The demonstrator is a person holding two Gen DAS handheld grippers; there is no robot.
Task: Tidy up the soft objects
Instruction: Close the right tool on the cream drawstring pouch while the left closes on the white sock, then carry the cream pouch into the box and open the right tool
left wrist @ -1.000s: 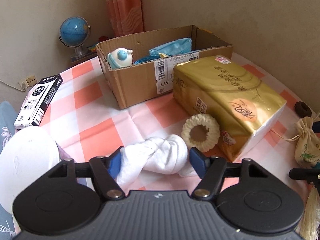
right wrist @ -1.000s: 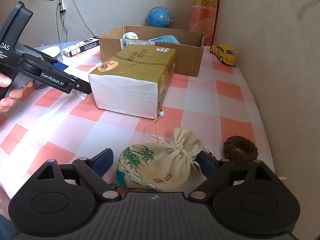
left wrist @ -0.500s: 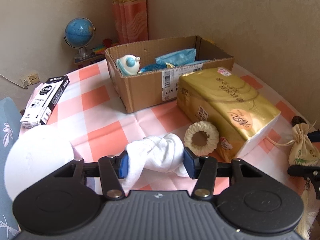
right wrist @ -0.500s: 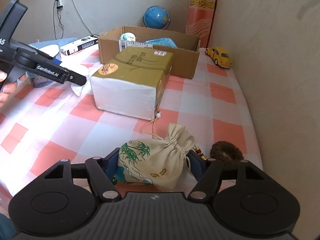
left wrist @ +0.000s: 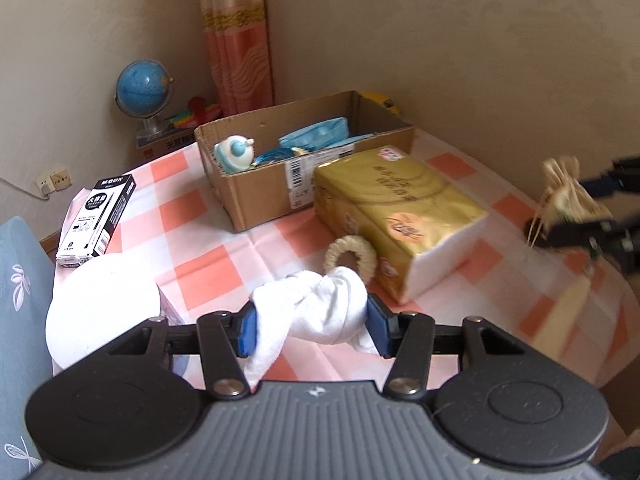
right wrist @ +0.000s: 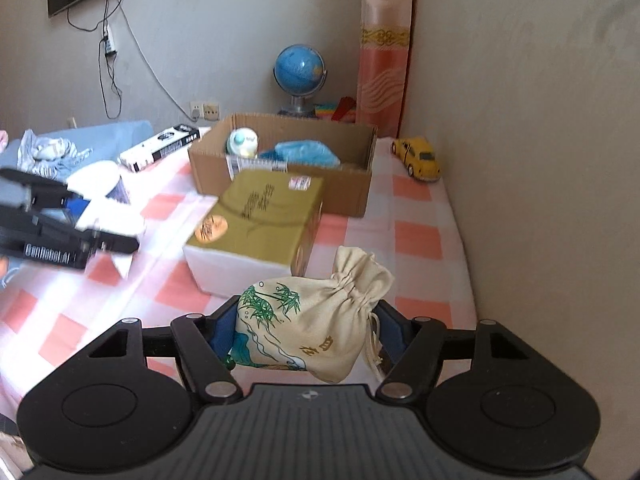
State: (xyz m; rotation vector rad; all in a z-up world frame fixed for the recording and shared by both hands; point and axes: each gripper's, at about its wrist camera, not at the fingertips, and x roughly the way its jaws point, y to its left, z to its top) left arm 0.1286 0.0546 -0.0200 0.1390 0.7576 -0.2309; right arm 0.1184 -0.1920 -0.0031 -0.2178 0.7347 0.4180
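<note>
Left wrist view: my left gripper (left wrist: pixel 311 322) is clenched on a knotted white cloth (left wrist: pixel 316 312), its blue pads pressing both sides, the bundle raised above the pink-and-white checked tablecloth (left wrist: pixel 200 236). Just beyond it a cream scrunchie (left wrist: pixel 350 257) leans against a gold tissue pack (left wrist: pixel 400 208). Behind the pack stands an open cardboard box (left wrist: pixel 260 192) holding a small round blue-and-white toy (left wrist: pixel 234 154) and blue fabric (left wrist: pixel 316 138). At the far right edge, blurred, my right gripper (left wrist: pixel 588 216) carries the pouch in the air.

Right wrist view: my right gripper (right wrist: pixel 306 340) is clamped on a beige drawstring pouch (right wrist: pixel 316 320) printed with green bamboo, lifted clear of the table. The tissue pack (right wrist: pixel 260 220) and box (right wrist: pixel 344 196) lie ahead of it. A yellow toy car (right wrist: pixel 418 158) sits by the wall, and a globe (right wrist: pixel 299 68) stands behind the box.
</note>
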